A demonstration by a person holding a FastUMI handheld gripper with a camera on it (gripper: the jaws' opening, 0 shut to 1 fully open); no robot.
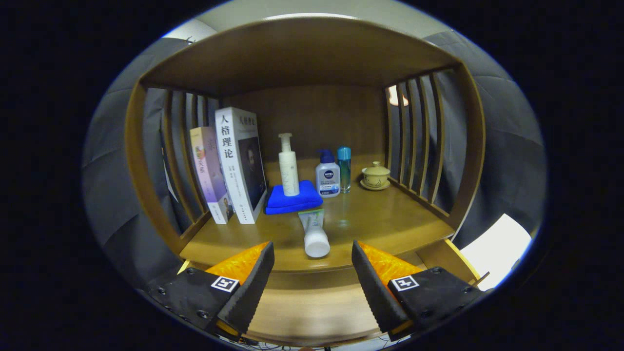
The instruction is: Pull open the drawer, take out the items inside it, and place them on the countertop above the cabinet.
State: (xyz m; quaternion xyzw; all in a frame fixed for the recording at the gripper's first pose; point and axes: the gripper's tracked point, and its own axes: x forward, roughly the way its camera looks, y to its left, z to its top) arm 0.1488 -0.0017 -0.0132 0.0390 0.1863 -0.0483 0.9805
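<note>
On the countertop (380, 219), a tube (314, 234) just beyond the spread, empty gripper (312, 273).

Wooden countertop (380, 219) with books (229, 165), blue cloth (292, 197), bottles (327, 175), lidded cup (375, 175), lying tube (314, 234).

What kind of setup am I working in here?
Probably a mock household cabinet nook: a wooden countertop under a slatted hutch, holding books, toiletry bottles and a lidded teacup. The gripper hangs open before a tube.
</note>
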